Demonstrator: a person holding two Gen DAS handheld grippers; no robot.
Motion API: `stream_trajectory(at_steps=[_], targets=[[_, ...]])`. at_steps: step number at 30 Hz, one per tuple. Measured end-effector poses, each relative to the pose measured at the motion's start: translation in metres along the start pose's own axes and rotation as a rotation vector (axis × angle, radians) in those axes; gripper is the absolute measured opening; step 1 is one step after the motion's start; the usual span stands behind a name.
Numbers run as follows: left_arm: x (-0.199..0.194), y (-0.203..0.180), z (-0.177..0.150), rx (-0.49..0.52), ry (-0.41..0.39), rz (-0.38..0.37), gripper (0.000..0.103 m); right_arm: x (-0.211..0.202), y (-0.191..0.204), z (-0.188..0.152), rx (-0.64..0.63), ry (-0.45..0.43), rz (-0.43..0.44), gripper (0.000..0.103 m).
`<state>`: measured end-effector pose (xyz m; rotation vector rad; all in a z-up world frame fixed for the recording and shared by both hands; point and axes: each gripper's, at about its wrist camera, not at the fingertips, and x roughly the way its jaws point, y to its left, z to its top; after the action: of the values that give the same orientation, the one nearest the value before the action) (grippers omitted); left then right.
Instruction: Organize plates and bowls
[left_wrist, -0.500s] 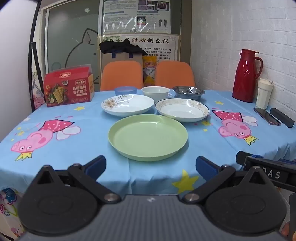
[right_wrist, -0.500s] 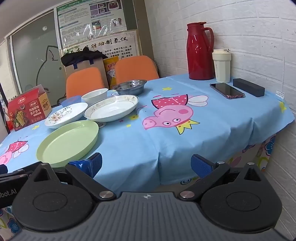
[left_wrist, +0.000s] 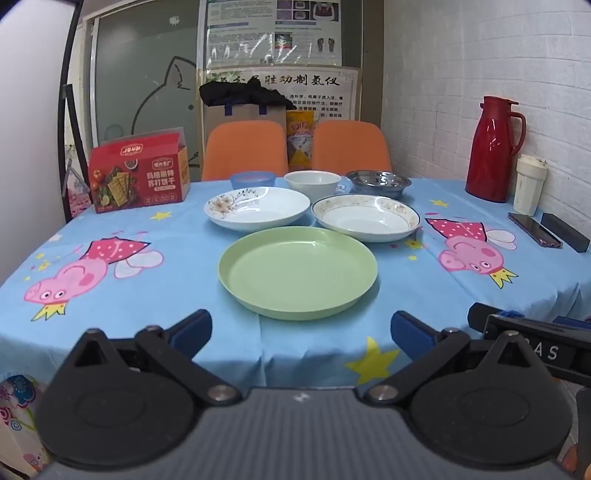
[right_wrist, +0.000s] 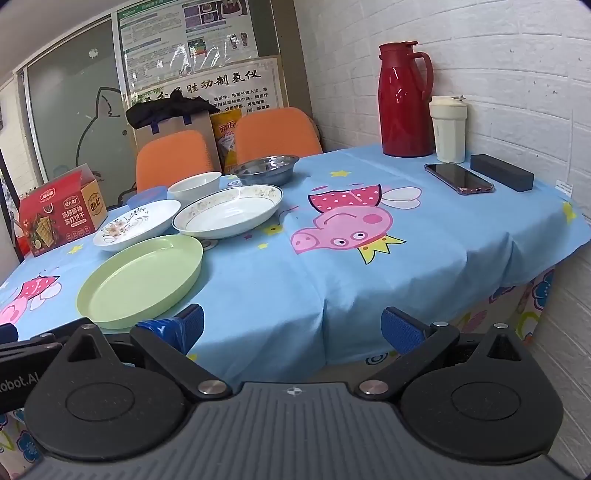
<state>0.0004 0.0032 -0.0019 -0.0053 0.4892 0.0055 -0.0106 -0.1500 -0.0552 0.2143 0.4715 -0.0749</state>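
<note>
nothing moved; both grippers' ridged blue fingers (left_wrist: 190, 330) stand spread, empty, before the smooth round green plate (left_wrist: 297, 271).

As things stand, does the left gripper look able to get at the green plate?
Probably yes. The left gripper is open and empty, short of the table edge, and the green plate lies straight ahead as the nearest dish. Only bare tablecloth lies between them; the floral plate and gold-rimmed plate sit behind it.
</note>
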Motion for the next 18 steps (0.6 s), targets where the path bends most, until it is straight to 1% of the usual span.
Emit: stream_trajectory(at_steps=[18], targets=[[0.0006,-0.0007,0.0016,0.003,0.001,0.005,0.103,-0.0005,0.0025,-0.0007,-0.005,0.002,0.004,0.090]])
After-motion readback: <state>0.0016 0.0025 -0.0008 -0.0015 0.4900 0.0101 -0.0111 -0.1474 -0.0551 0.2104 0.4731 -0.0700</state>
